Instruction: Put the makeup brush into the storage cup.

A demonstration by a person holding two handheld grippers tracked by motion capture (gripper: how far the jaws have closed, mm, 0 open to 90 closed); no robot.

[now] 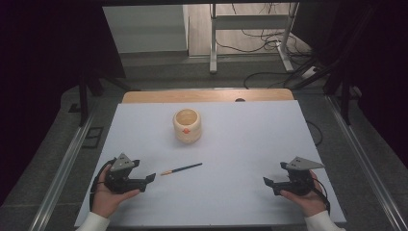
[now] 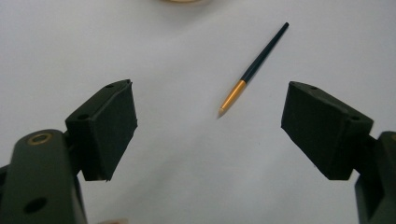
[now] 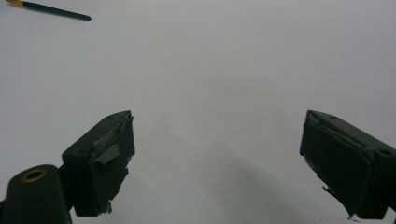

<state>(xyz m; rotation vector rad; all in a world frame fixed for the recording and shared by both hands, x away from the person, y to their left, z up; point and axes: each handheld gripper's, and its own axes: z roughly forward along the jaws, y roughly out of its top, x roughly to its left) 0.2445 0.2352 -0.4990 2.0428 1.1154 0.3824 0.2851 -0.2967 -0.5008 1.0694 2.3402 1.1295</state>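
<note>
Nearest the high camera, two white-sleeved forearms enter from the bottom edge, each hand holding a black two-jaw gripper low over the table. Left gripper (image 1: 150,177): jaws spread wide and empty, pointing toward the centre of the table; in the left gripper view its fingertips (image 2: 114,126) flank bare white surface, with the paintbrush (image 2: 254,67) lying just ahead of them and apart from both. Right gripper (image 1: 267,182): jaws likewise wide apart and holding nothing; the right gripper view shows its fingertips (image 3: 109,154) over bare surface, the brush far off at the upper left corner. Paintbrush (image 1: 181,169): a thin dark-handled brush with an orange-gold ferrule end, lying flat on the sheet, its ferrule end toward the left gripper, near that gripper and well apart from the right one. Cup (image 1: 187,125): a pale, rounded wooden vessel with an orange mark on its near wall, standing upright beyond the brush; what can be seen of its interior looks bare. Table (image 1: 240,144): covered by a white sheet, with a strip of wooden top exposed along the far edge. Surroundings: grey floor, metal rails on both sides, a white frame and loose black cables beyond the table, dark curtains at left and right.
</note>
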